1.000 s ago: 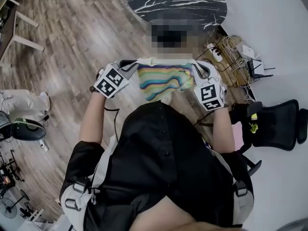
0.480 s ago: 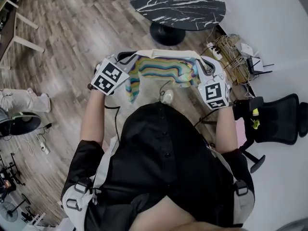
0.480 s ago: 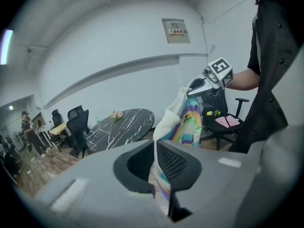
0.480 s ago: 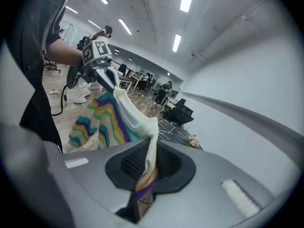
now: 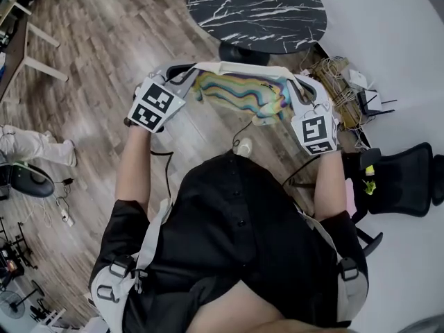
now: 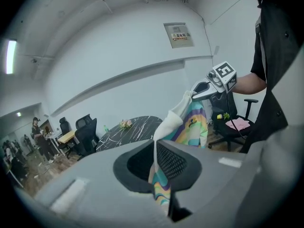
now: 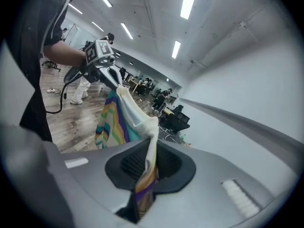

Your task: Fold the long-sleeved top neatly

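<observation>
Where the long-sleeved top (image 5: 239, 96) is held: in the air in front of the person, stretched crosswise between both tongs, clear of the wooden floor (image 5: 97, 40) below.
Top, description: wavy stripes in yellow, green, teal and purple; a cream band is seen along the upper edge; the body sags a little below the stretched edge.
Left tongs (image 5: 186, 76): clamped on one end of the top; in the left gripper view the cream edge is pinched between the ribbed pads (image 6: 172, 161), and a striped tail hangs out below them.
Right tongs (image 5: 295, 87): clamped on the other end; in the right gripper view the cloth is nipped between the pads (image 7: 134, 163), with a striped end drooping beneath.
Marker cubes: one is carried on each tool, left cube (image 5: 156, 107) and right cube (image 5: 316, 132), both at about chest height in the head view.
Surroundings: a round black marble-patterned table (image 5: 260, 9) is placed beyond the top; a tangle of cables (image 5: 333, 82) lies by the wall; a black office chair (image 5: 401, 179) is stood at the person's right.
</observation>
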Available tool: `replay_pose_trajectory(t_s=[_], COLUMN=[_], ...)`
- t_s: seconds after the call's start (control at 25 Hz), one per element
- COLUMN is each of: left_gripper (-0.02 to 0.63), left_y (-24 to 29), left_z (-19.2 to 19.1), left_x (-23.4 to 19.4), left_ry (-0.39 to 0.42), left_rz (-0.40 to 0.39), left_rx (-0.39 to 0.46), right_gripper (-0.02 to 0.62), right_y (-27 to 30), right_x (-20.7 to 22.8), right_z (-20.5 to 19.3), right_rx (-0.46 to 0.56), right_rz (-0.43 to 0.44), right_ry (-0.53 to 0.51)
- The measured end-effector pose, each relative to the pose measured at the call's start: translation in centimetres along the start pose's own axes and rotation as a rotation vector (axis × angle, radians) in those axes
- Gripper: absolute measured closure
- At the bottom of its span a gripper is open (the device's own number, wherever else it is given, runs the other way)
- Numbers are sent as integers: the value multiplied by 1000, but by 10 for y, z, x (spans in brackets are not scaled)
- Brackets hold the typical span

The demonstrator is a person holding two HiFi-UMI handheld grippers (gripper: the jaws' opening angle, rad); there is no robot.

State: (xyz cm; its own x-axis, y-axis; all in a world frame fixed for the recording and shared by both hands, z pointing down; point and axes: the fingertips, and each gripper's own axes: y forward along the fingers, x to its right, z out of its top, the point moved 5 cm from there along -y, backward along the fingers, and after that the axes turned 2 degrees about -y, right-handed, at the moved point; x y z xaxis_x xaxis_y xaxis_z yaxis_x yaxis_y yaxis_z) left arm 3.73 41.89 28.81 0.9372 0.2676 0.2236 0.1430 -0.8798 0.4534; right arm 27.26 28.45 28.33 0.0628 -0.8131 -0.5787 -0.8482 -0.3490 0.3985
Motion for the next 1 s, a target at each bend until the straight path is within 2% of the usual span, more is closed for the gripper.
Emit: replay_pose_trajectory(t_s=[0.36,0.6,0.88,1.0], left_gripper=[588,589,589,588], left_y=[38,70,111,123], left_z=[45,72,78,81], left_x=[-32,-43,-39,-42], left_ry=[47,16,9,0], left_rz=[51,88,104,114], left_rx=[24,69,34,24], right_gripper=[568,568,568,568], right_y=[17,24,36,41], right_x=[57,89,119,136], right_z=[-15,-49,-85,-90], right_rx=[45,40,45,52], right_rz=[-3,1,36,25], right_ry=[-14,27,31,13])
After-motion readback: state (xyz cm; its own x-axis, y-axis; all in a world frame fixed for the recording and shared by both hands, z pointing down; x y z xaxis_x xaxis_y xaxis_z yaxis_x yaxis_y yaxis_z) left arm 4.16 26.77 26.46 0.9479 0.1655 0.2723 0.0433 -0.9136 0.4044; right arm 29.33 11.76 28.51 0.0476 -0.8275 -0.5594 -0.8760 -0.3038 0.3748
